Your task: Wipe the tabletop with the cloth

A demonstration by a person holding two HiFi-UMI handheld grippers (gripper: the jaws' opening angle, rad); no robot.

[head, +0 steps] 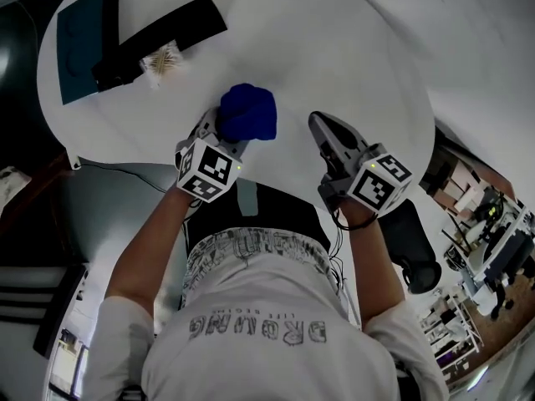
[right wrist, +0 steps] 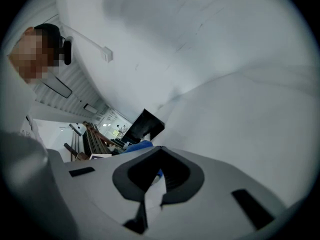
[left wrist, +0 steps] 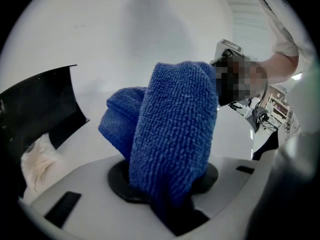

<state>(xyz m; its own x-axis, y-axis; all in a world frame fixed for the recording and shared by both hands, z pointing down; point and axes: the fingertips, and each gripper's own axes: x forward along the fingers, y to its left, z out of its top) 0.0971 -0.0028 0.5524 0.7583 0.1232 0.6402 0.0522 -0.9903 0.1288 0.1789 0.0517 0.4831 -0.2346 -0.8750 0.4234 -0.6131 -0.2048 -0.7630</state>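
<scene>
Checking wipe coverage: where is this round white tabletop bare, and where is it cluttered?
Bare: the far and right part of the round white tabletop, beyond the blue terry cloth and the right gripper; also the gap between them. Crowded: far left, where a teal flat panel, a black strip and a crumpled pale wrapper lie together.

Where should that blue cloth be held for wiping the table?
By its bunched end, from the person's side, as the left gripper has it. The jaws pinch the gathered folds of the cloth, and the thick loose fold sticks out ahead, free to press on the table.
</scene>
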